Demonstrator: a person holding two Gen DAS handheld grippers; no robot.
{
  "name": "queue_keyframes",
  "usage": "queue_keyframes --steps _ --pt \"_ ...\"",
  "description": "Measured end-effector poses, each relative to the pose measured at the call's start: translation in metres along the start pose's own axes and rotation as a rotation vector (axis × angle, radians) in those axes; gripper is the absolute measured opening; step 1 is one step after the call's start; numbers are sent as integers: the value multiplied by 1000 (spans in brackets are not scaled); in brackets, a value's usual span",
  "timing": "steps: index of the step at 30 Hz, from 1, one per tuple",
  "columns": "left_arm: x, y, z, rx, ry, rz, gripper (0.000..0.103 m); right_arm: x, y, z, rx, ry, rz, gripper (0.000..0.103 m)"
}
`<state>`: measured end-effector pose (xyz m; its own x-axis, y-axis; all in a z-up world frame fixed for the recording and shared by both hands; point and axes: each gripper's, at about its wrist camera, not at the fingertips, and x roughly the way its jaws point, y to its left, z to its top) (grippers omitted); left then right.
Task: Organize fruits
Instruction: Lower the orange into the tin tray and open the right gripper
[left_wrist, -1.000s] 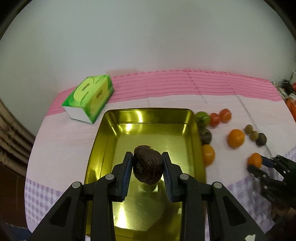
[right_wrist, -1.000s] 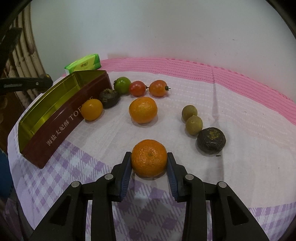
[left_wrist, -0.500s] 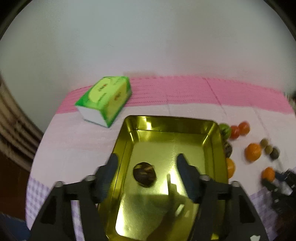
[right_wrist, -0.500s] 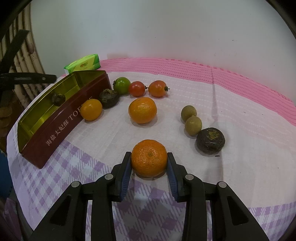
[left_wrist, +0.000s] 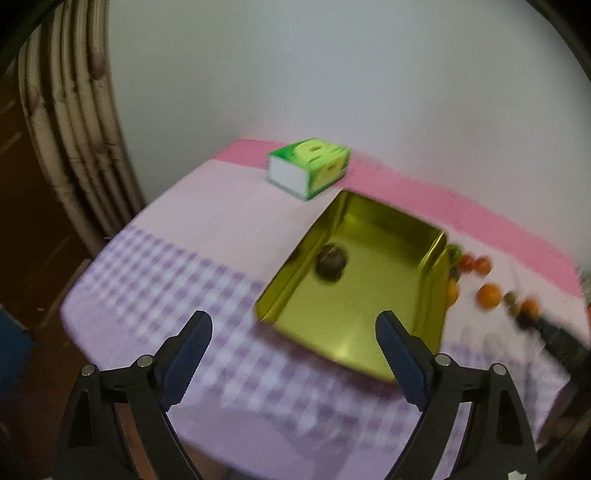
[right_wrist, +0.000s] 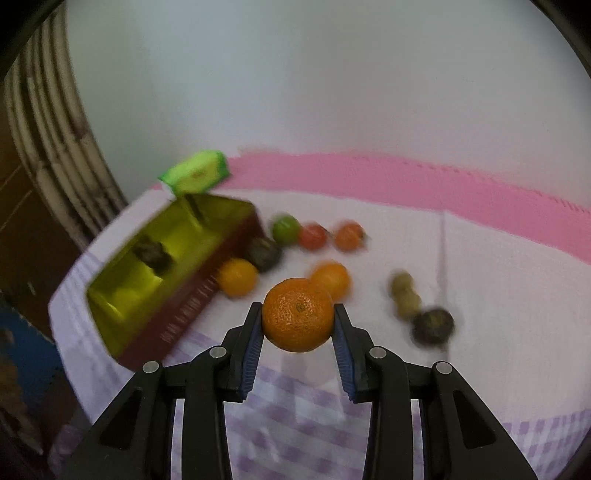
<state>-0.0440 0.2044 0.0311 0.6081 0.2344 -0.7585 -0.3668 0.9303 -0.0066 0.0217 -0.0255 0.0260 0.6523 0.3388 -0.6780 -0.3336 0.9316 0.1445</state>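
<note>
A gold-lined tin holds one dark brown fruit; both also show in the right wrist view, the tin and the fruit. My left gripper is open and empty, above the table's near left edge, back from the tin. My right gripper is shut on an orange mandarin and holds it above the cloth. Several loose fruits lie right of the tin: an orange one, a dark one, a green one, two red-orange ones, another mandarin.
A green tissue box stands behind the tin. Two small olive fruits and a dark round fruit lie at the right. Rattan furniture stands left of the table. A white wall is behind.
My left gripper let the dark fruit drop into the tin, opened wide and pulled back to the left. My right gripper lifted the mandarin off the cloth.
</note>
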Motion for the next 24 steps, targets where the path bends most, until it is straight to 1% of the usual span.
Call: queue_keyframes --steps 2,5,6,8,9,10,14,17,21,24 --pt "-7 2 -9 15 15 29 88 -3 22 15 -31 -13 51 37" --pt "-21 7 -20 8 2 60 88 4 55 35 -90 -10 114 37" --pt "-24 8 -22 6 -10 72 88 13 68 43 -108 6 151 37" --pt "-25 8 -23 11 -47 107 88 30 86 52 -136 34 180 37" --pt "-22 7 -23 20 -45 131 88 38 94 55 -152 47 183 37" --pt "-20 8 -24 20 -41 131 88 50 104 57 -170 65 183 37" --pt "-17 12 -25 31 -39 116 88 88 119 63 -181 126 193 37" --pt "-22 9 -24 52 -62 110 88 113 127 64 -190 161 185 38" --pt "-23 4 -24 77 -79 112 88 133 130 66 -189 187 171 38" --pt "-22 6 -23 68 -71 100 88 141 130 68 -182 193 161 38"
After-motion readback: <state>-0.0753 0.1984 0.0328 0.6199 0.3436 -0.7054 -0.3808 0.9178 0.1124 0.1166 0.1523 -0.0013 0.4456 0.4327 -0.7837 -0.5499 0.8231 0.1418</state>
